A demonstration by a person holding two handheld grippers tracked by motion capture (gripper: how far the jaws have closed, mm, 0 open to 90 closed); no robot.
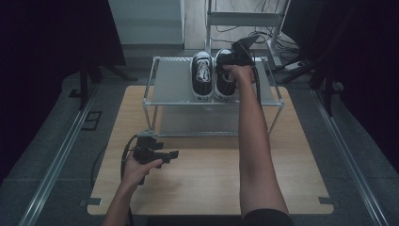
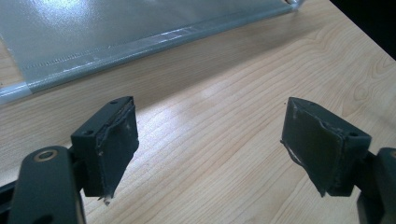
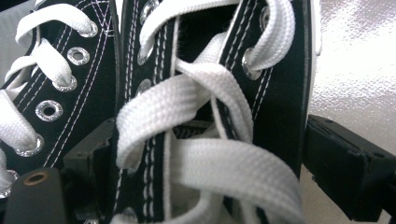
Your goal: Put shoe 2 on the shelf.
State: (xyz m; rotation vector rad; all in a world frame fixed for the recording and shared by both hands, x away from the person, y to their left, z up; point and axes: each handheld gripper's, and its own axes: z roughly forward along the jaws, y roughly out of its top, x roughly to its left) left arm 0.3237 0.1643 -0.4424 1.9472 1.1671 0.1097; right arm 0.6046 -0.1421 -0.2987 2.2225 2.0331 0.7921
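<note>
The right shoe stood on the rack beside its mate — straddled by the right gripper, whose clench could not be told; a level, gentle release was advised. The left gripper was held open over the worktop.

A light wooden tabletop sits on a grey floor in a dim room. Metal rails run along the floor on both sides of the table. Dark curtains hang at the left and right. Behind the table stands a white metal frame, with black cables tangled on the floor beneath it. A pale wall panel rises at the back, and soft light glints on the wood grain.
</note>
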